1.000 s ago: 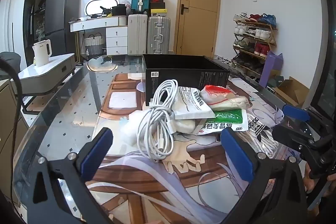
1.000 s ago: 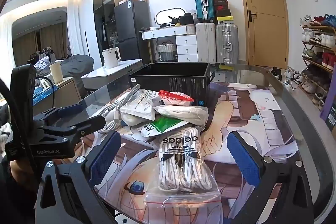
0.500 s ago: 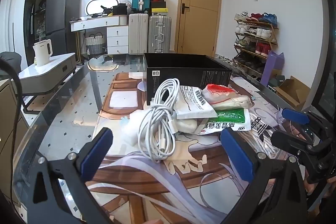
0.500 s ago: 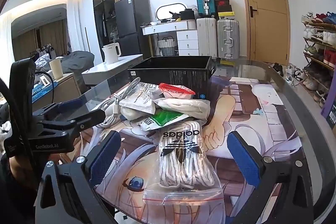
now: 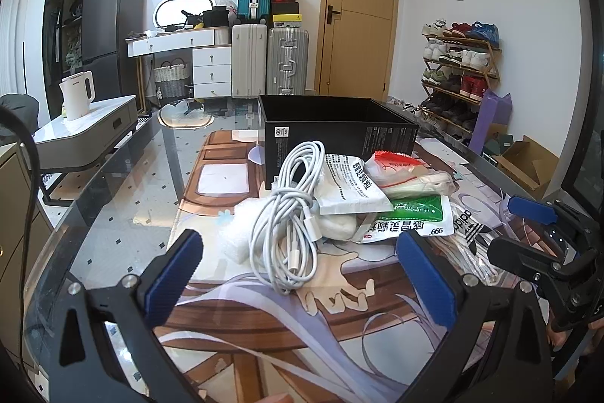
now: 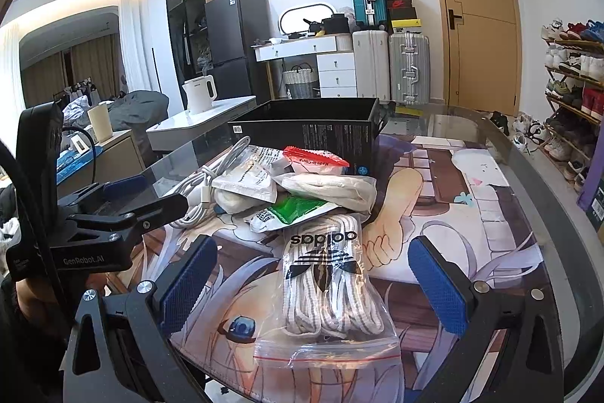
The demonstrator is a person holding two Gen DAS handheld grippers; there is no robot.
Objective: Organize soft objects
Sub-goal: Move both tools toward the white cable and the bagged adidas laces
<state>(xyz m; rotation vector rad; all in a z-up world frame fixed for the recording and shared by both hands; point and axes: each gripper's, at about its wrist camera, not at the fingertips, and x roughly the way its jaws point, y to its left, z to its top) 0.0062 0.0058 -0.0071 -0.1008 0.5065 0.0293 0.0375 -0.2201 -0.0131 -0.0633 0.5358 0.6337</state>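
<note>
A glass table (image 6: 528, 176) under a printed mat carries the pile. Nearest, one bag of laces (image 6: 324, 286) lies lengthwise between the spread right gripper (image 6: 313, 286); one cable coil (image 5: 290, 214) faces the spread left gripper (image 5: 298, 274); five pouches are counted, then one black box (image 6: 313, 127).
</note>
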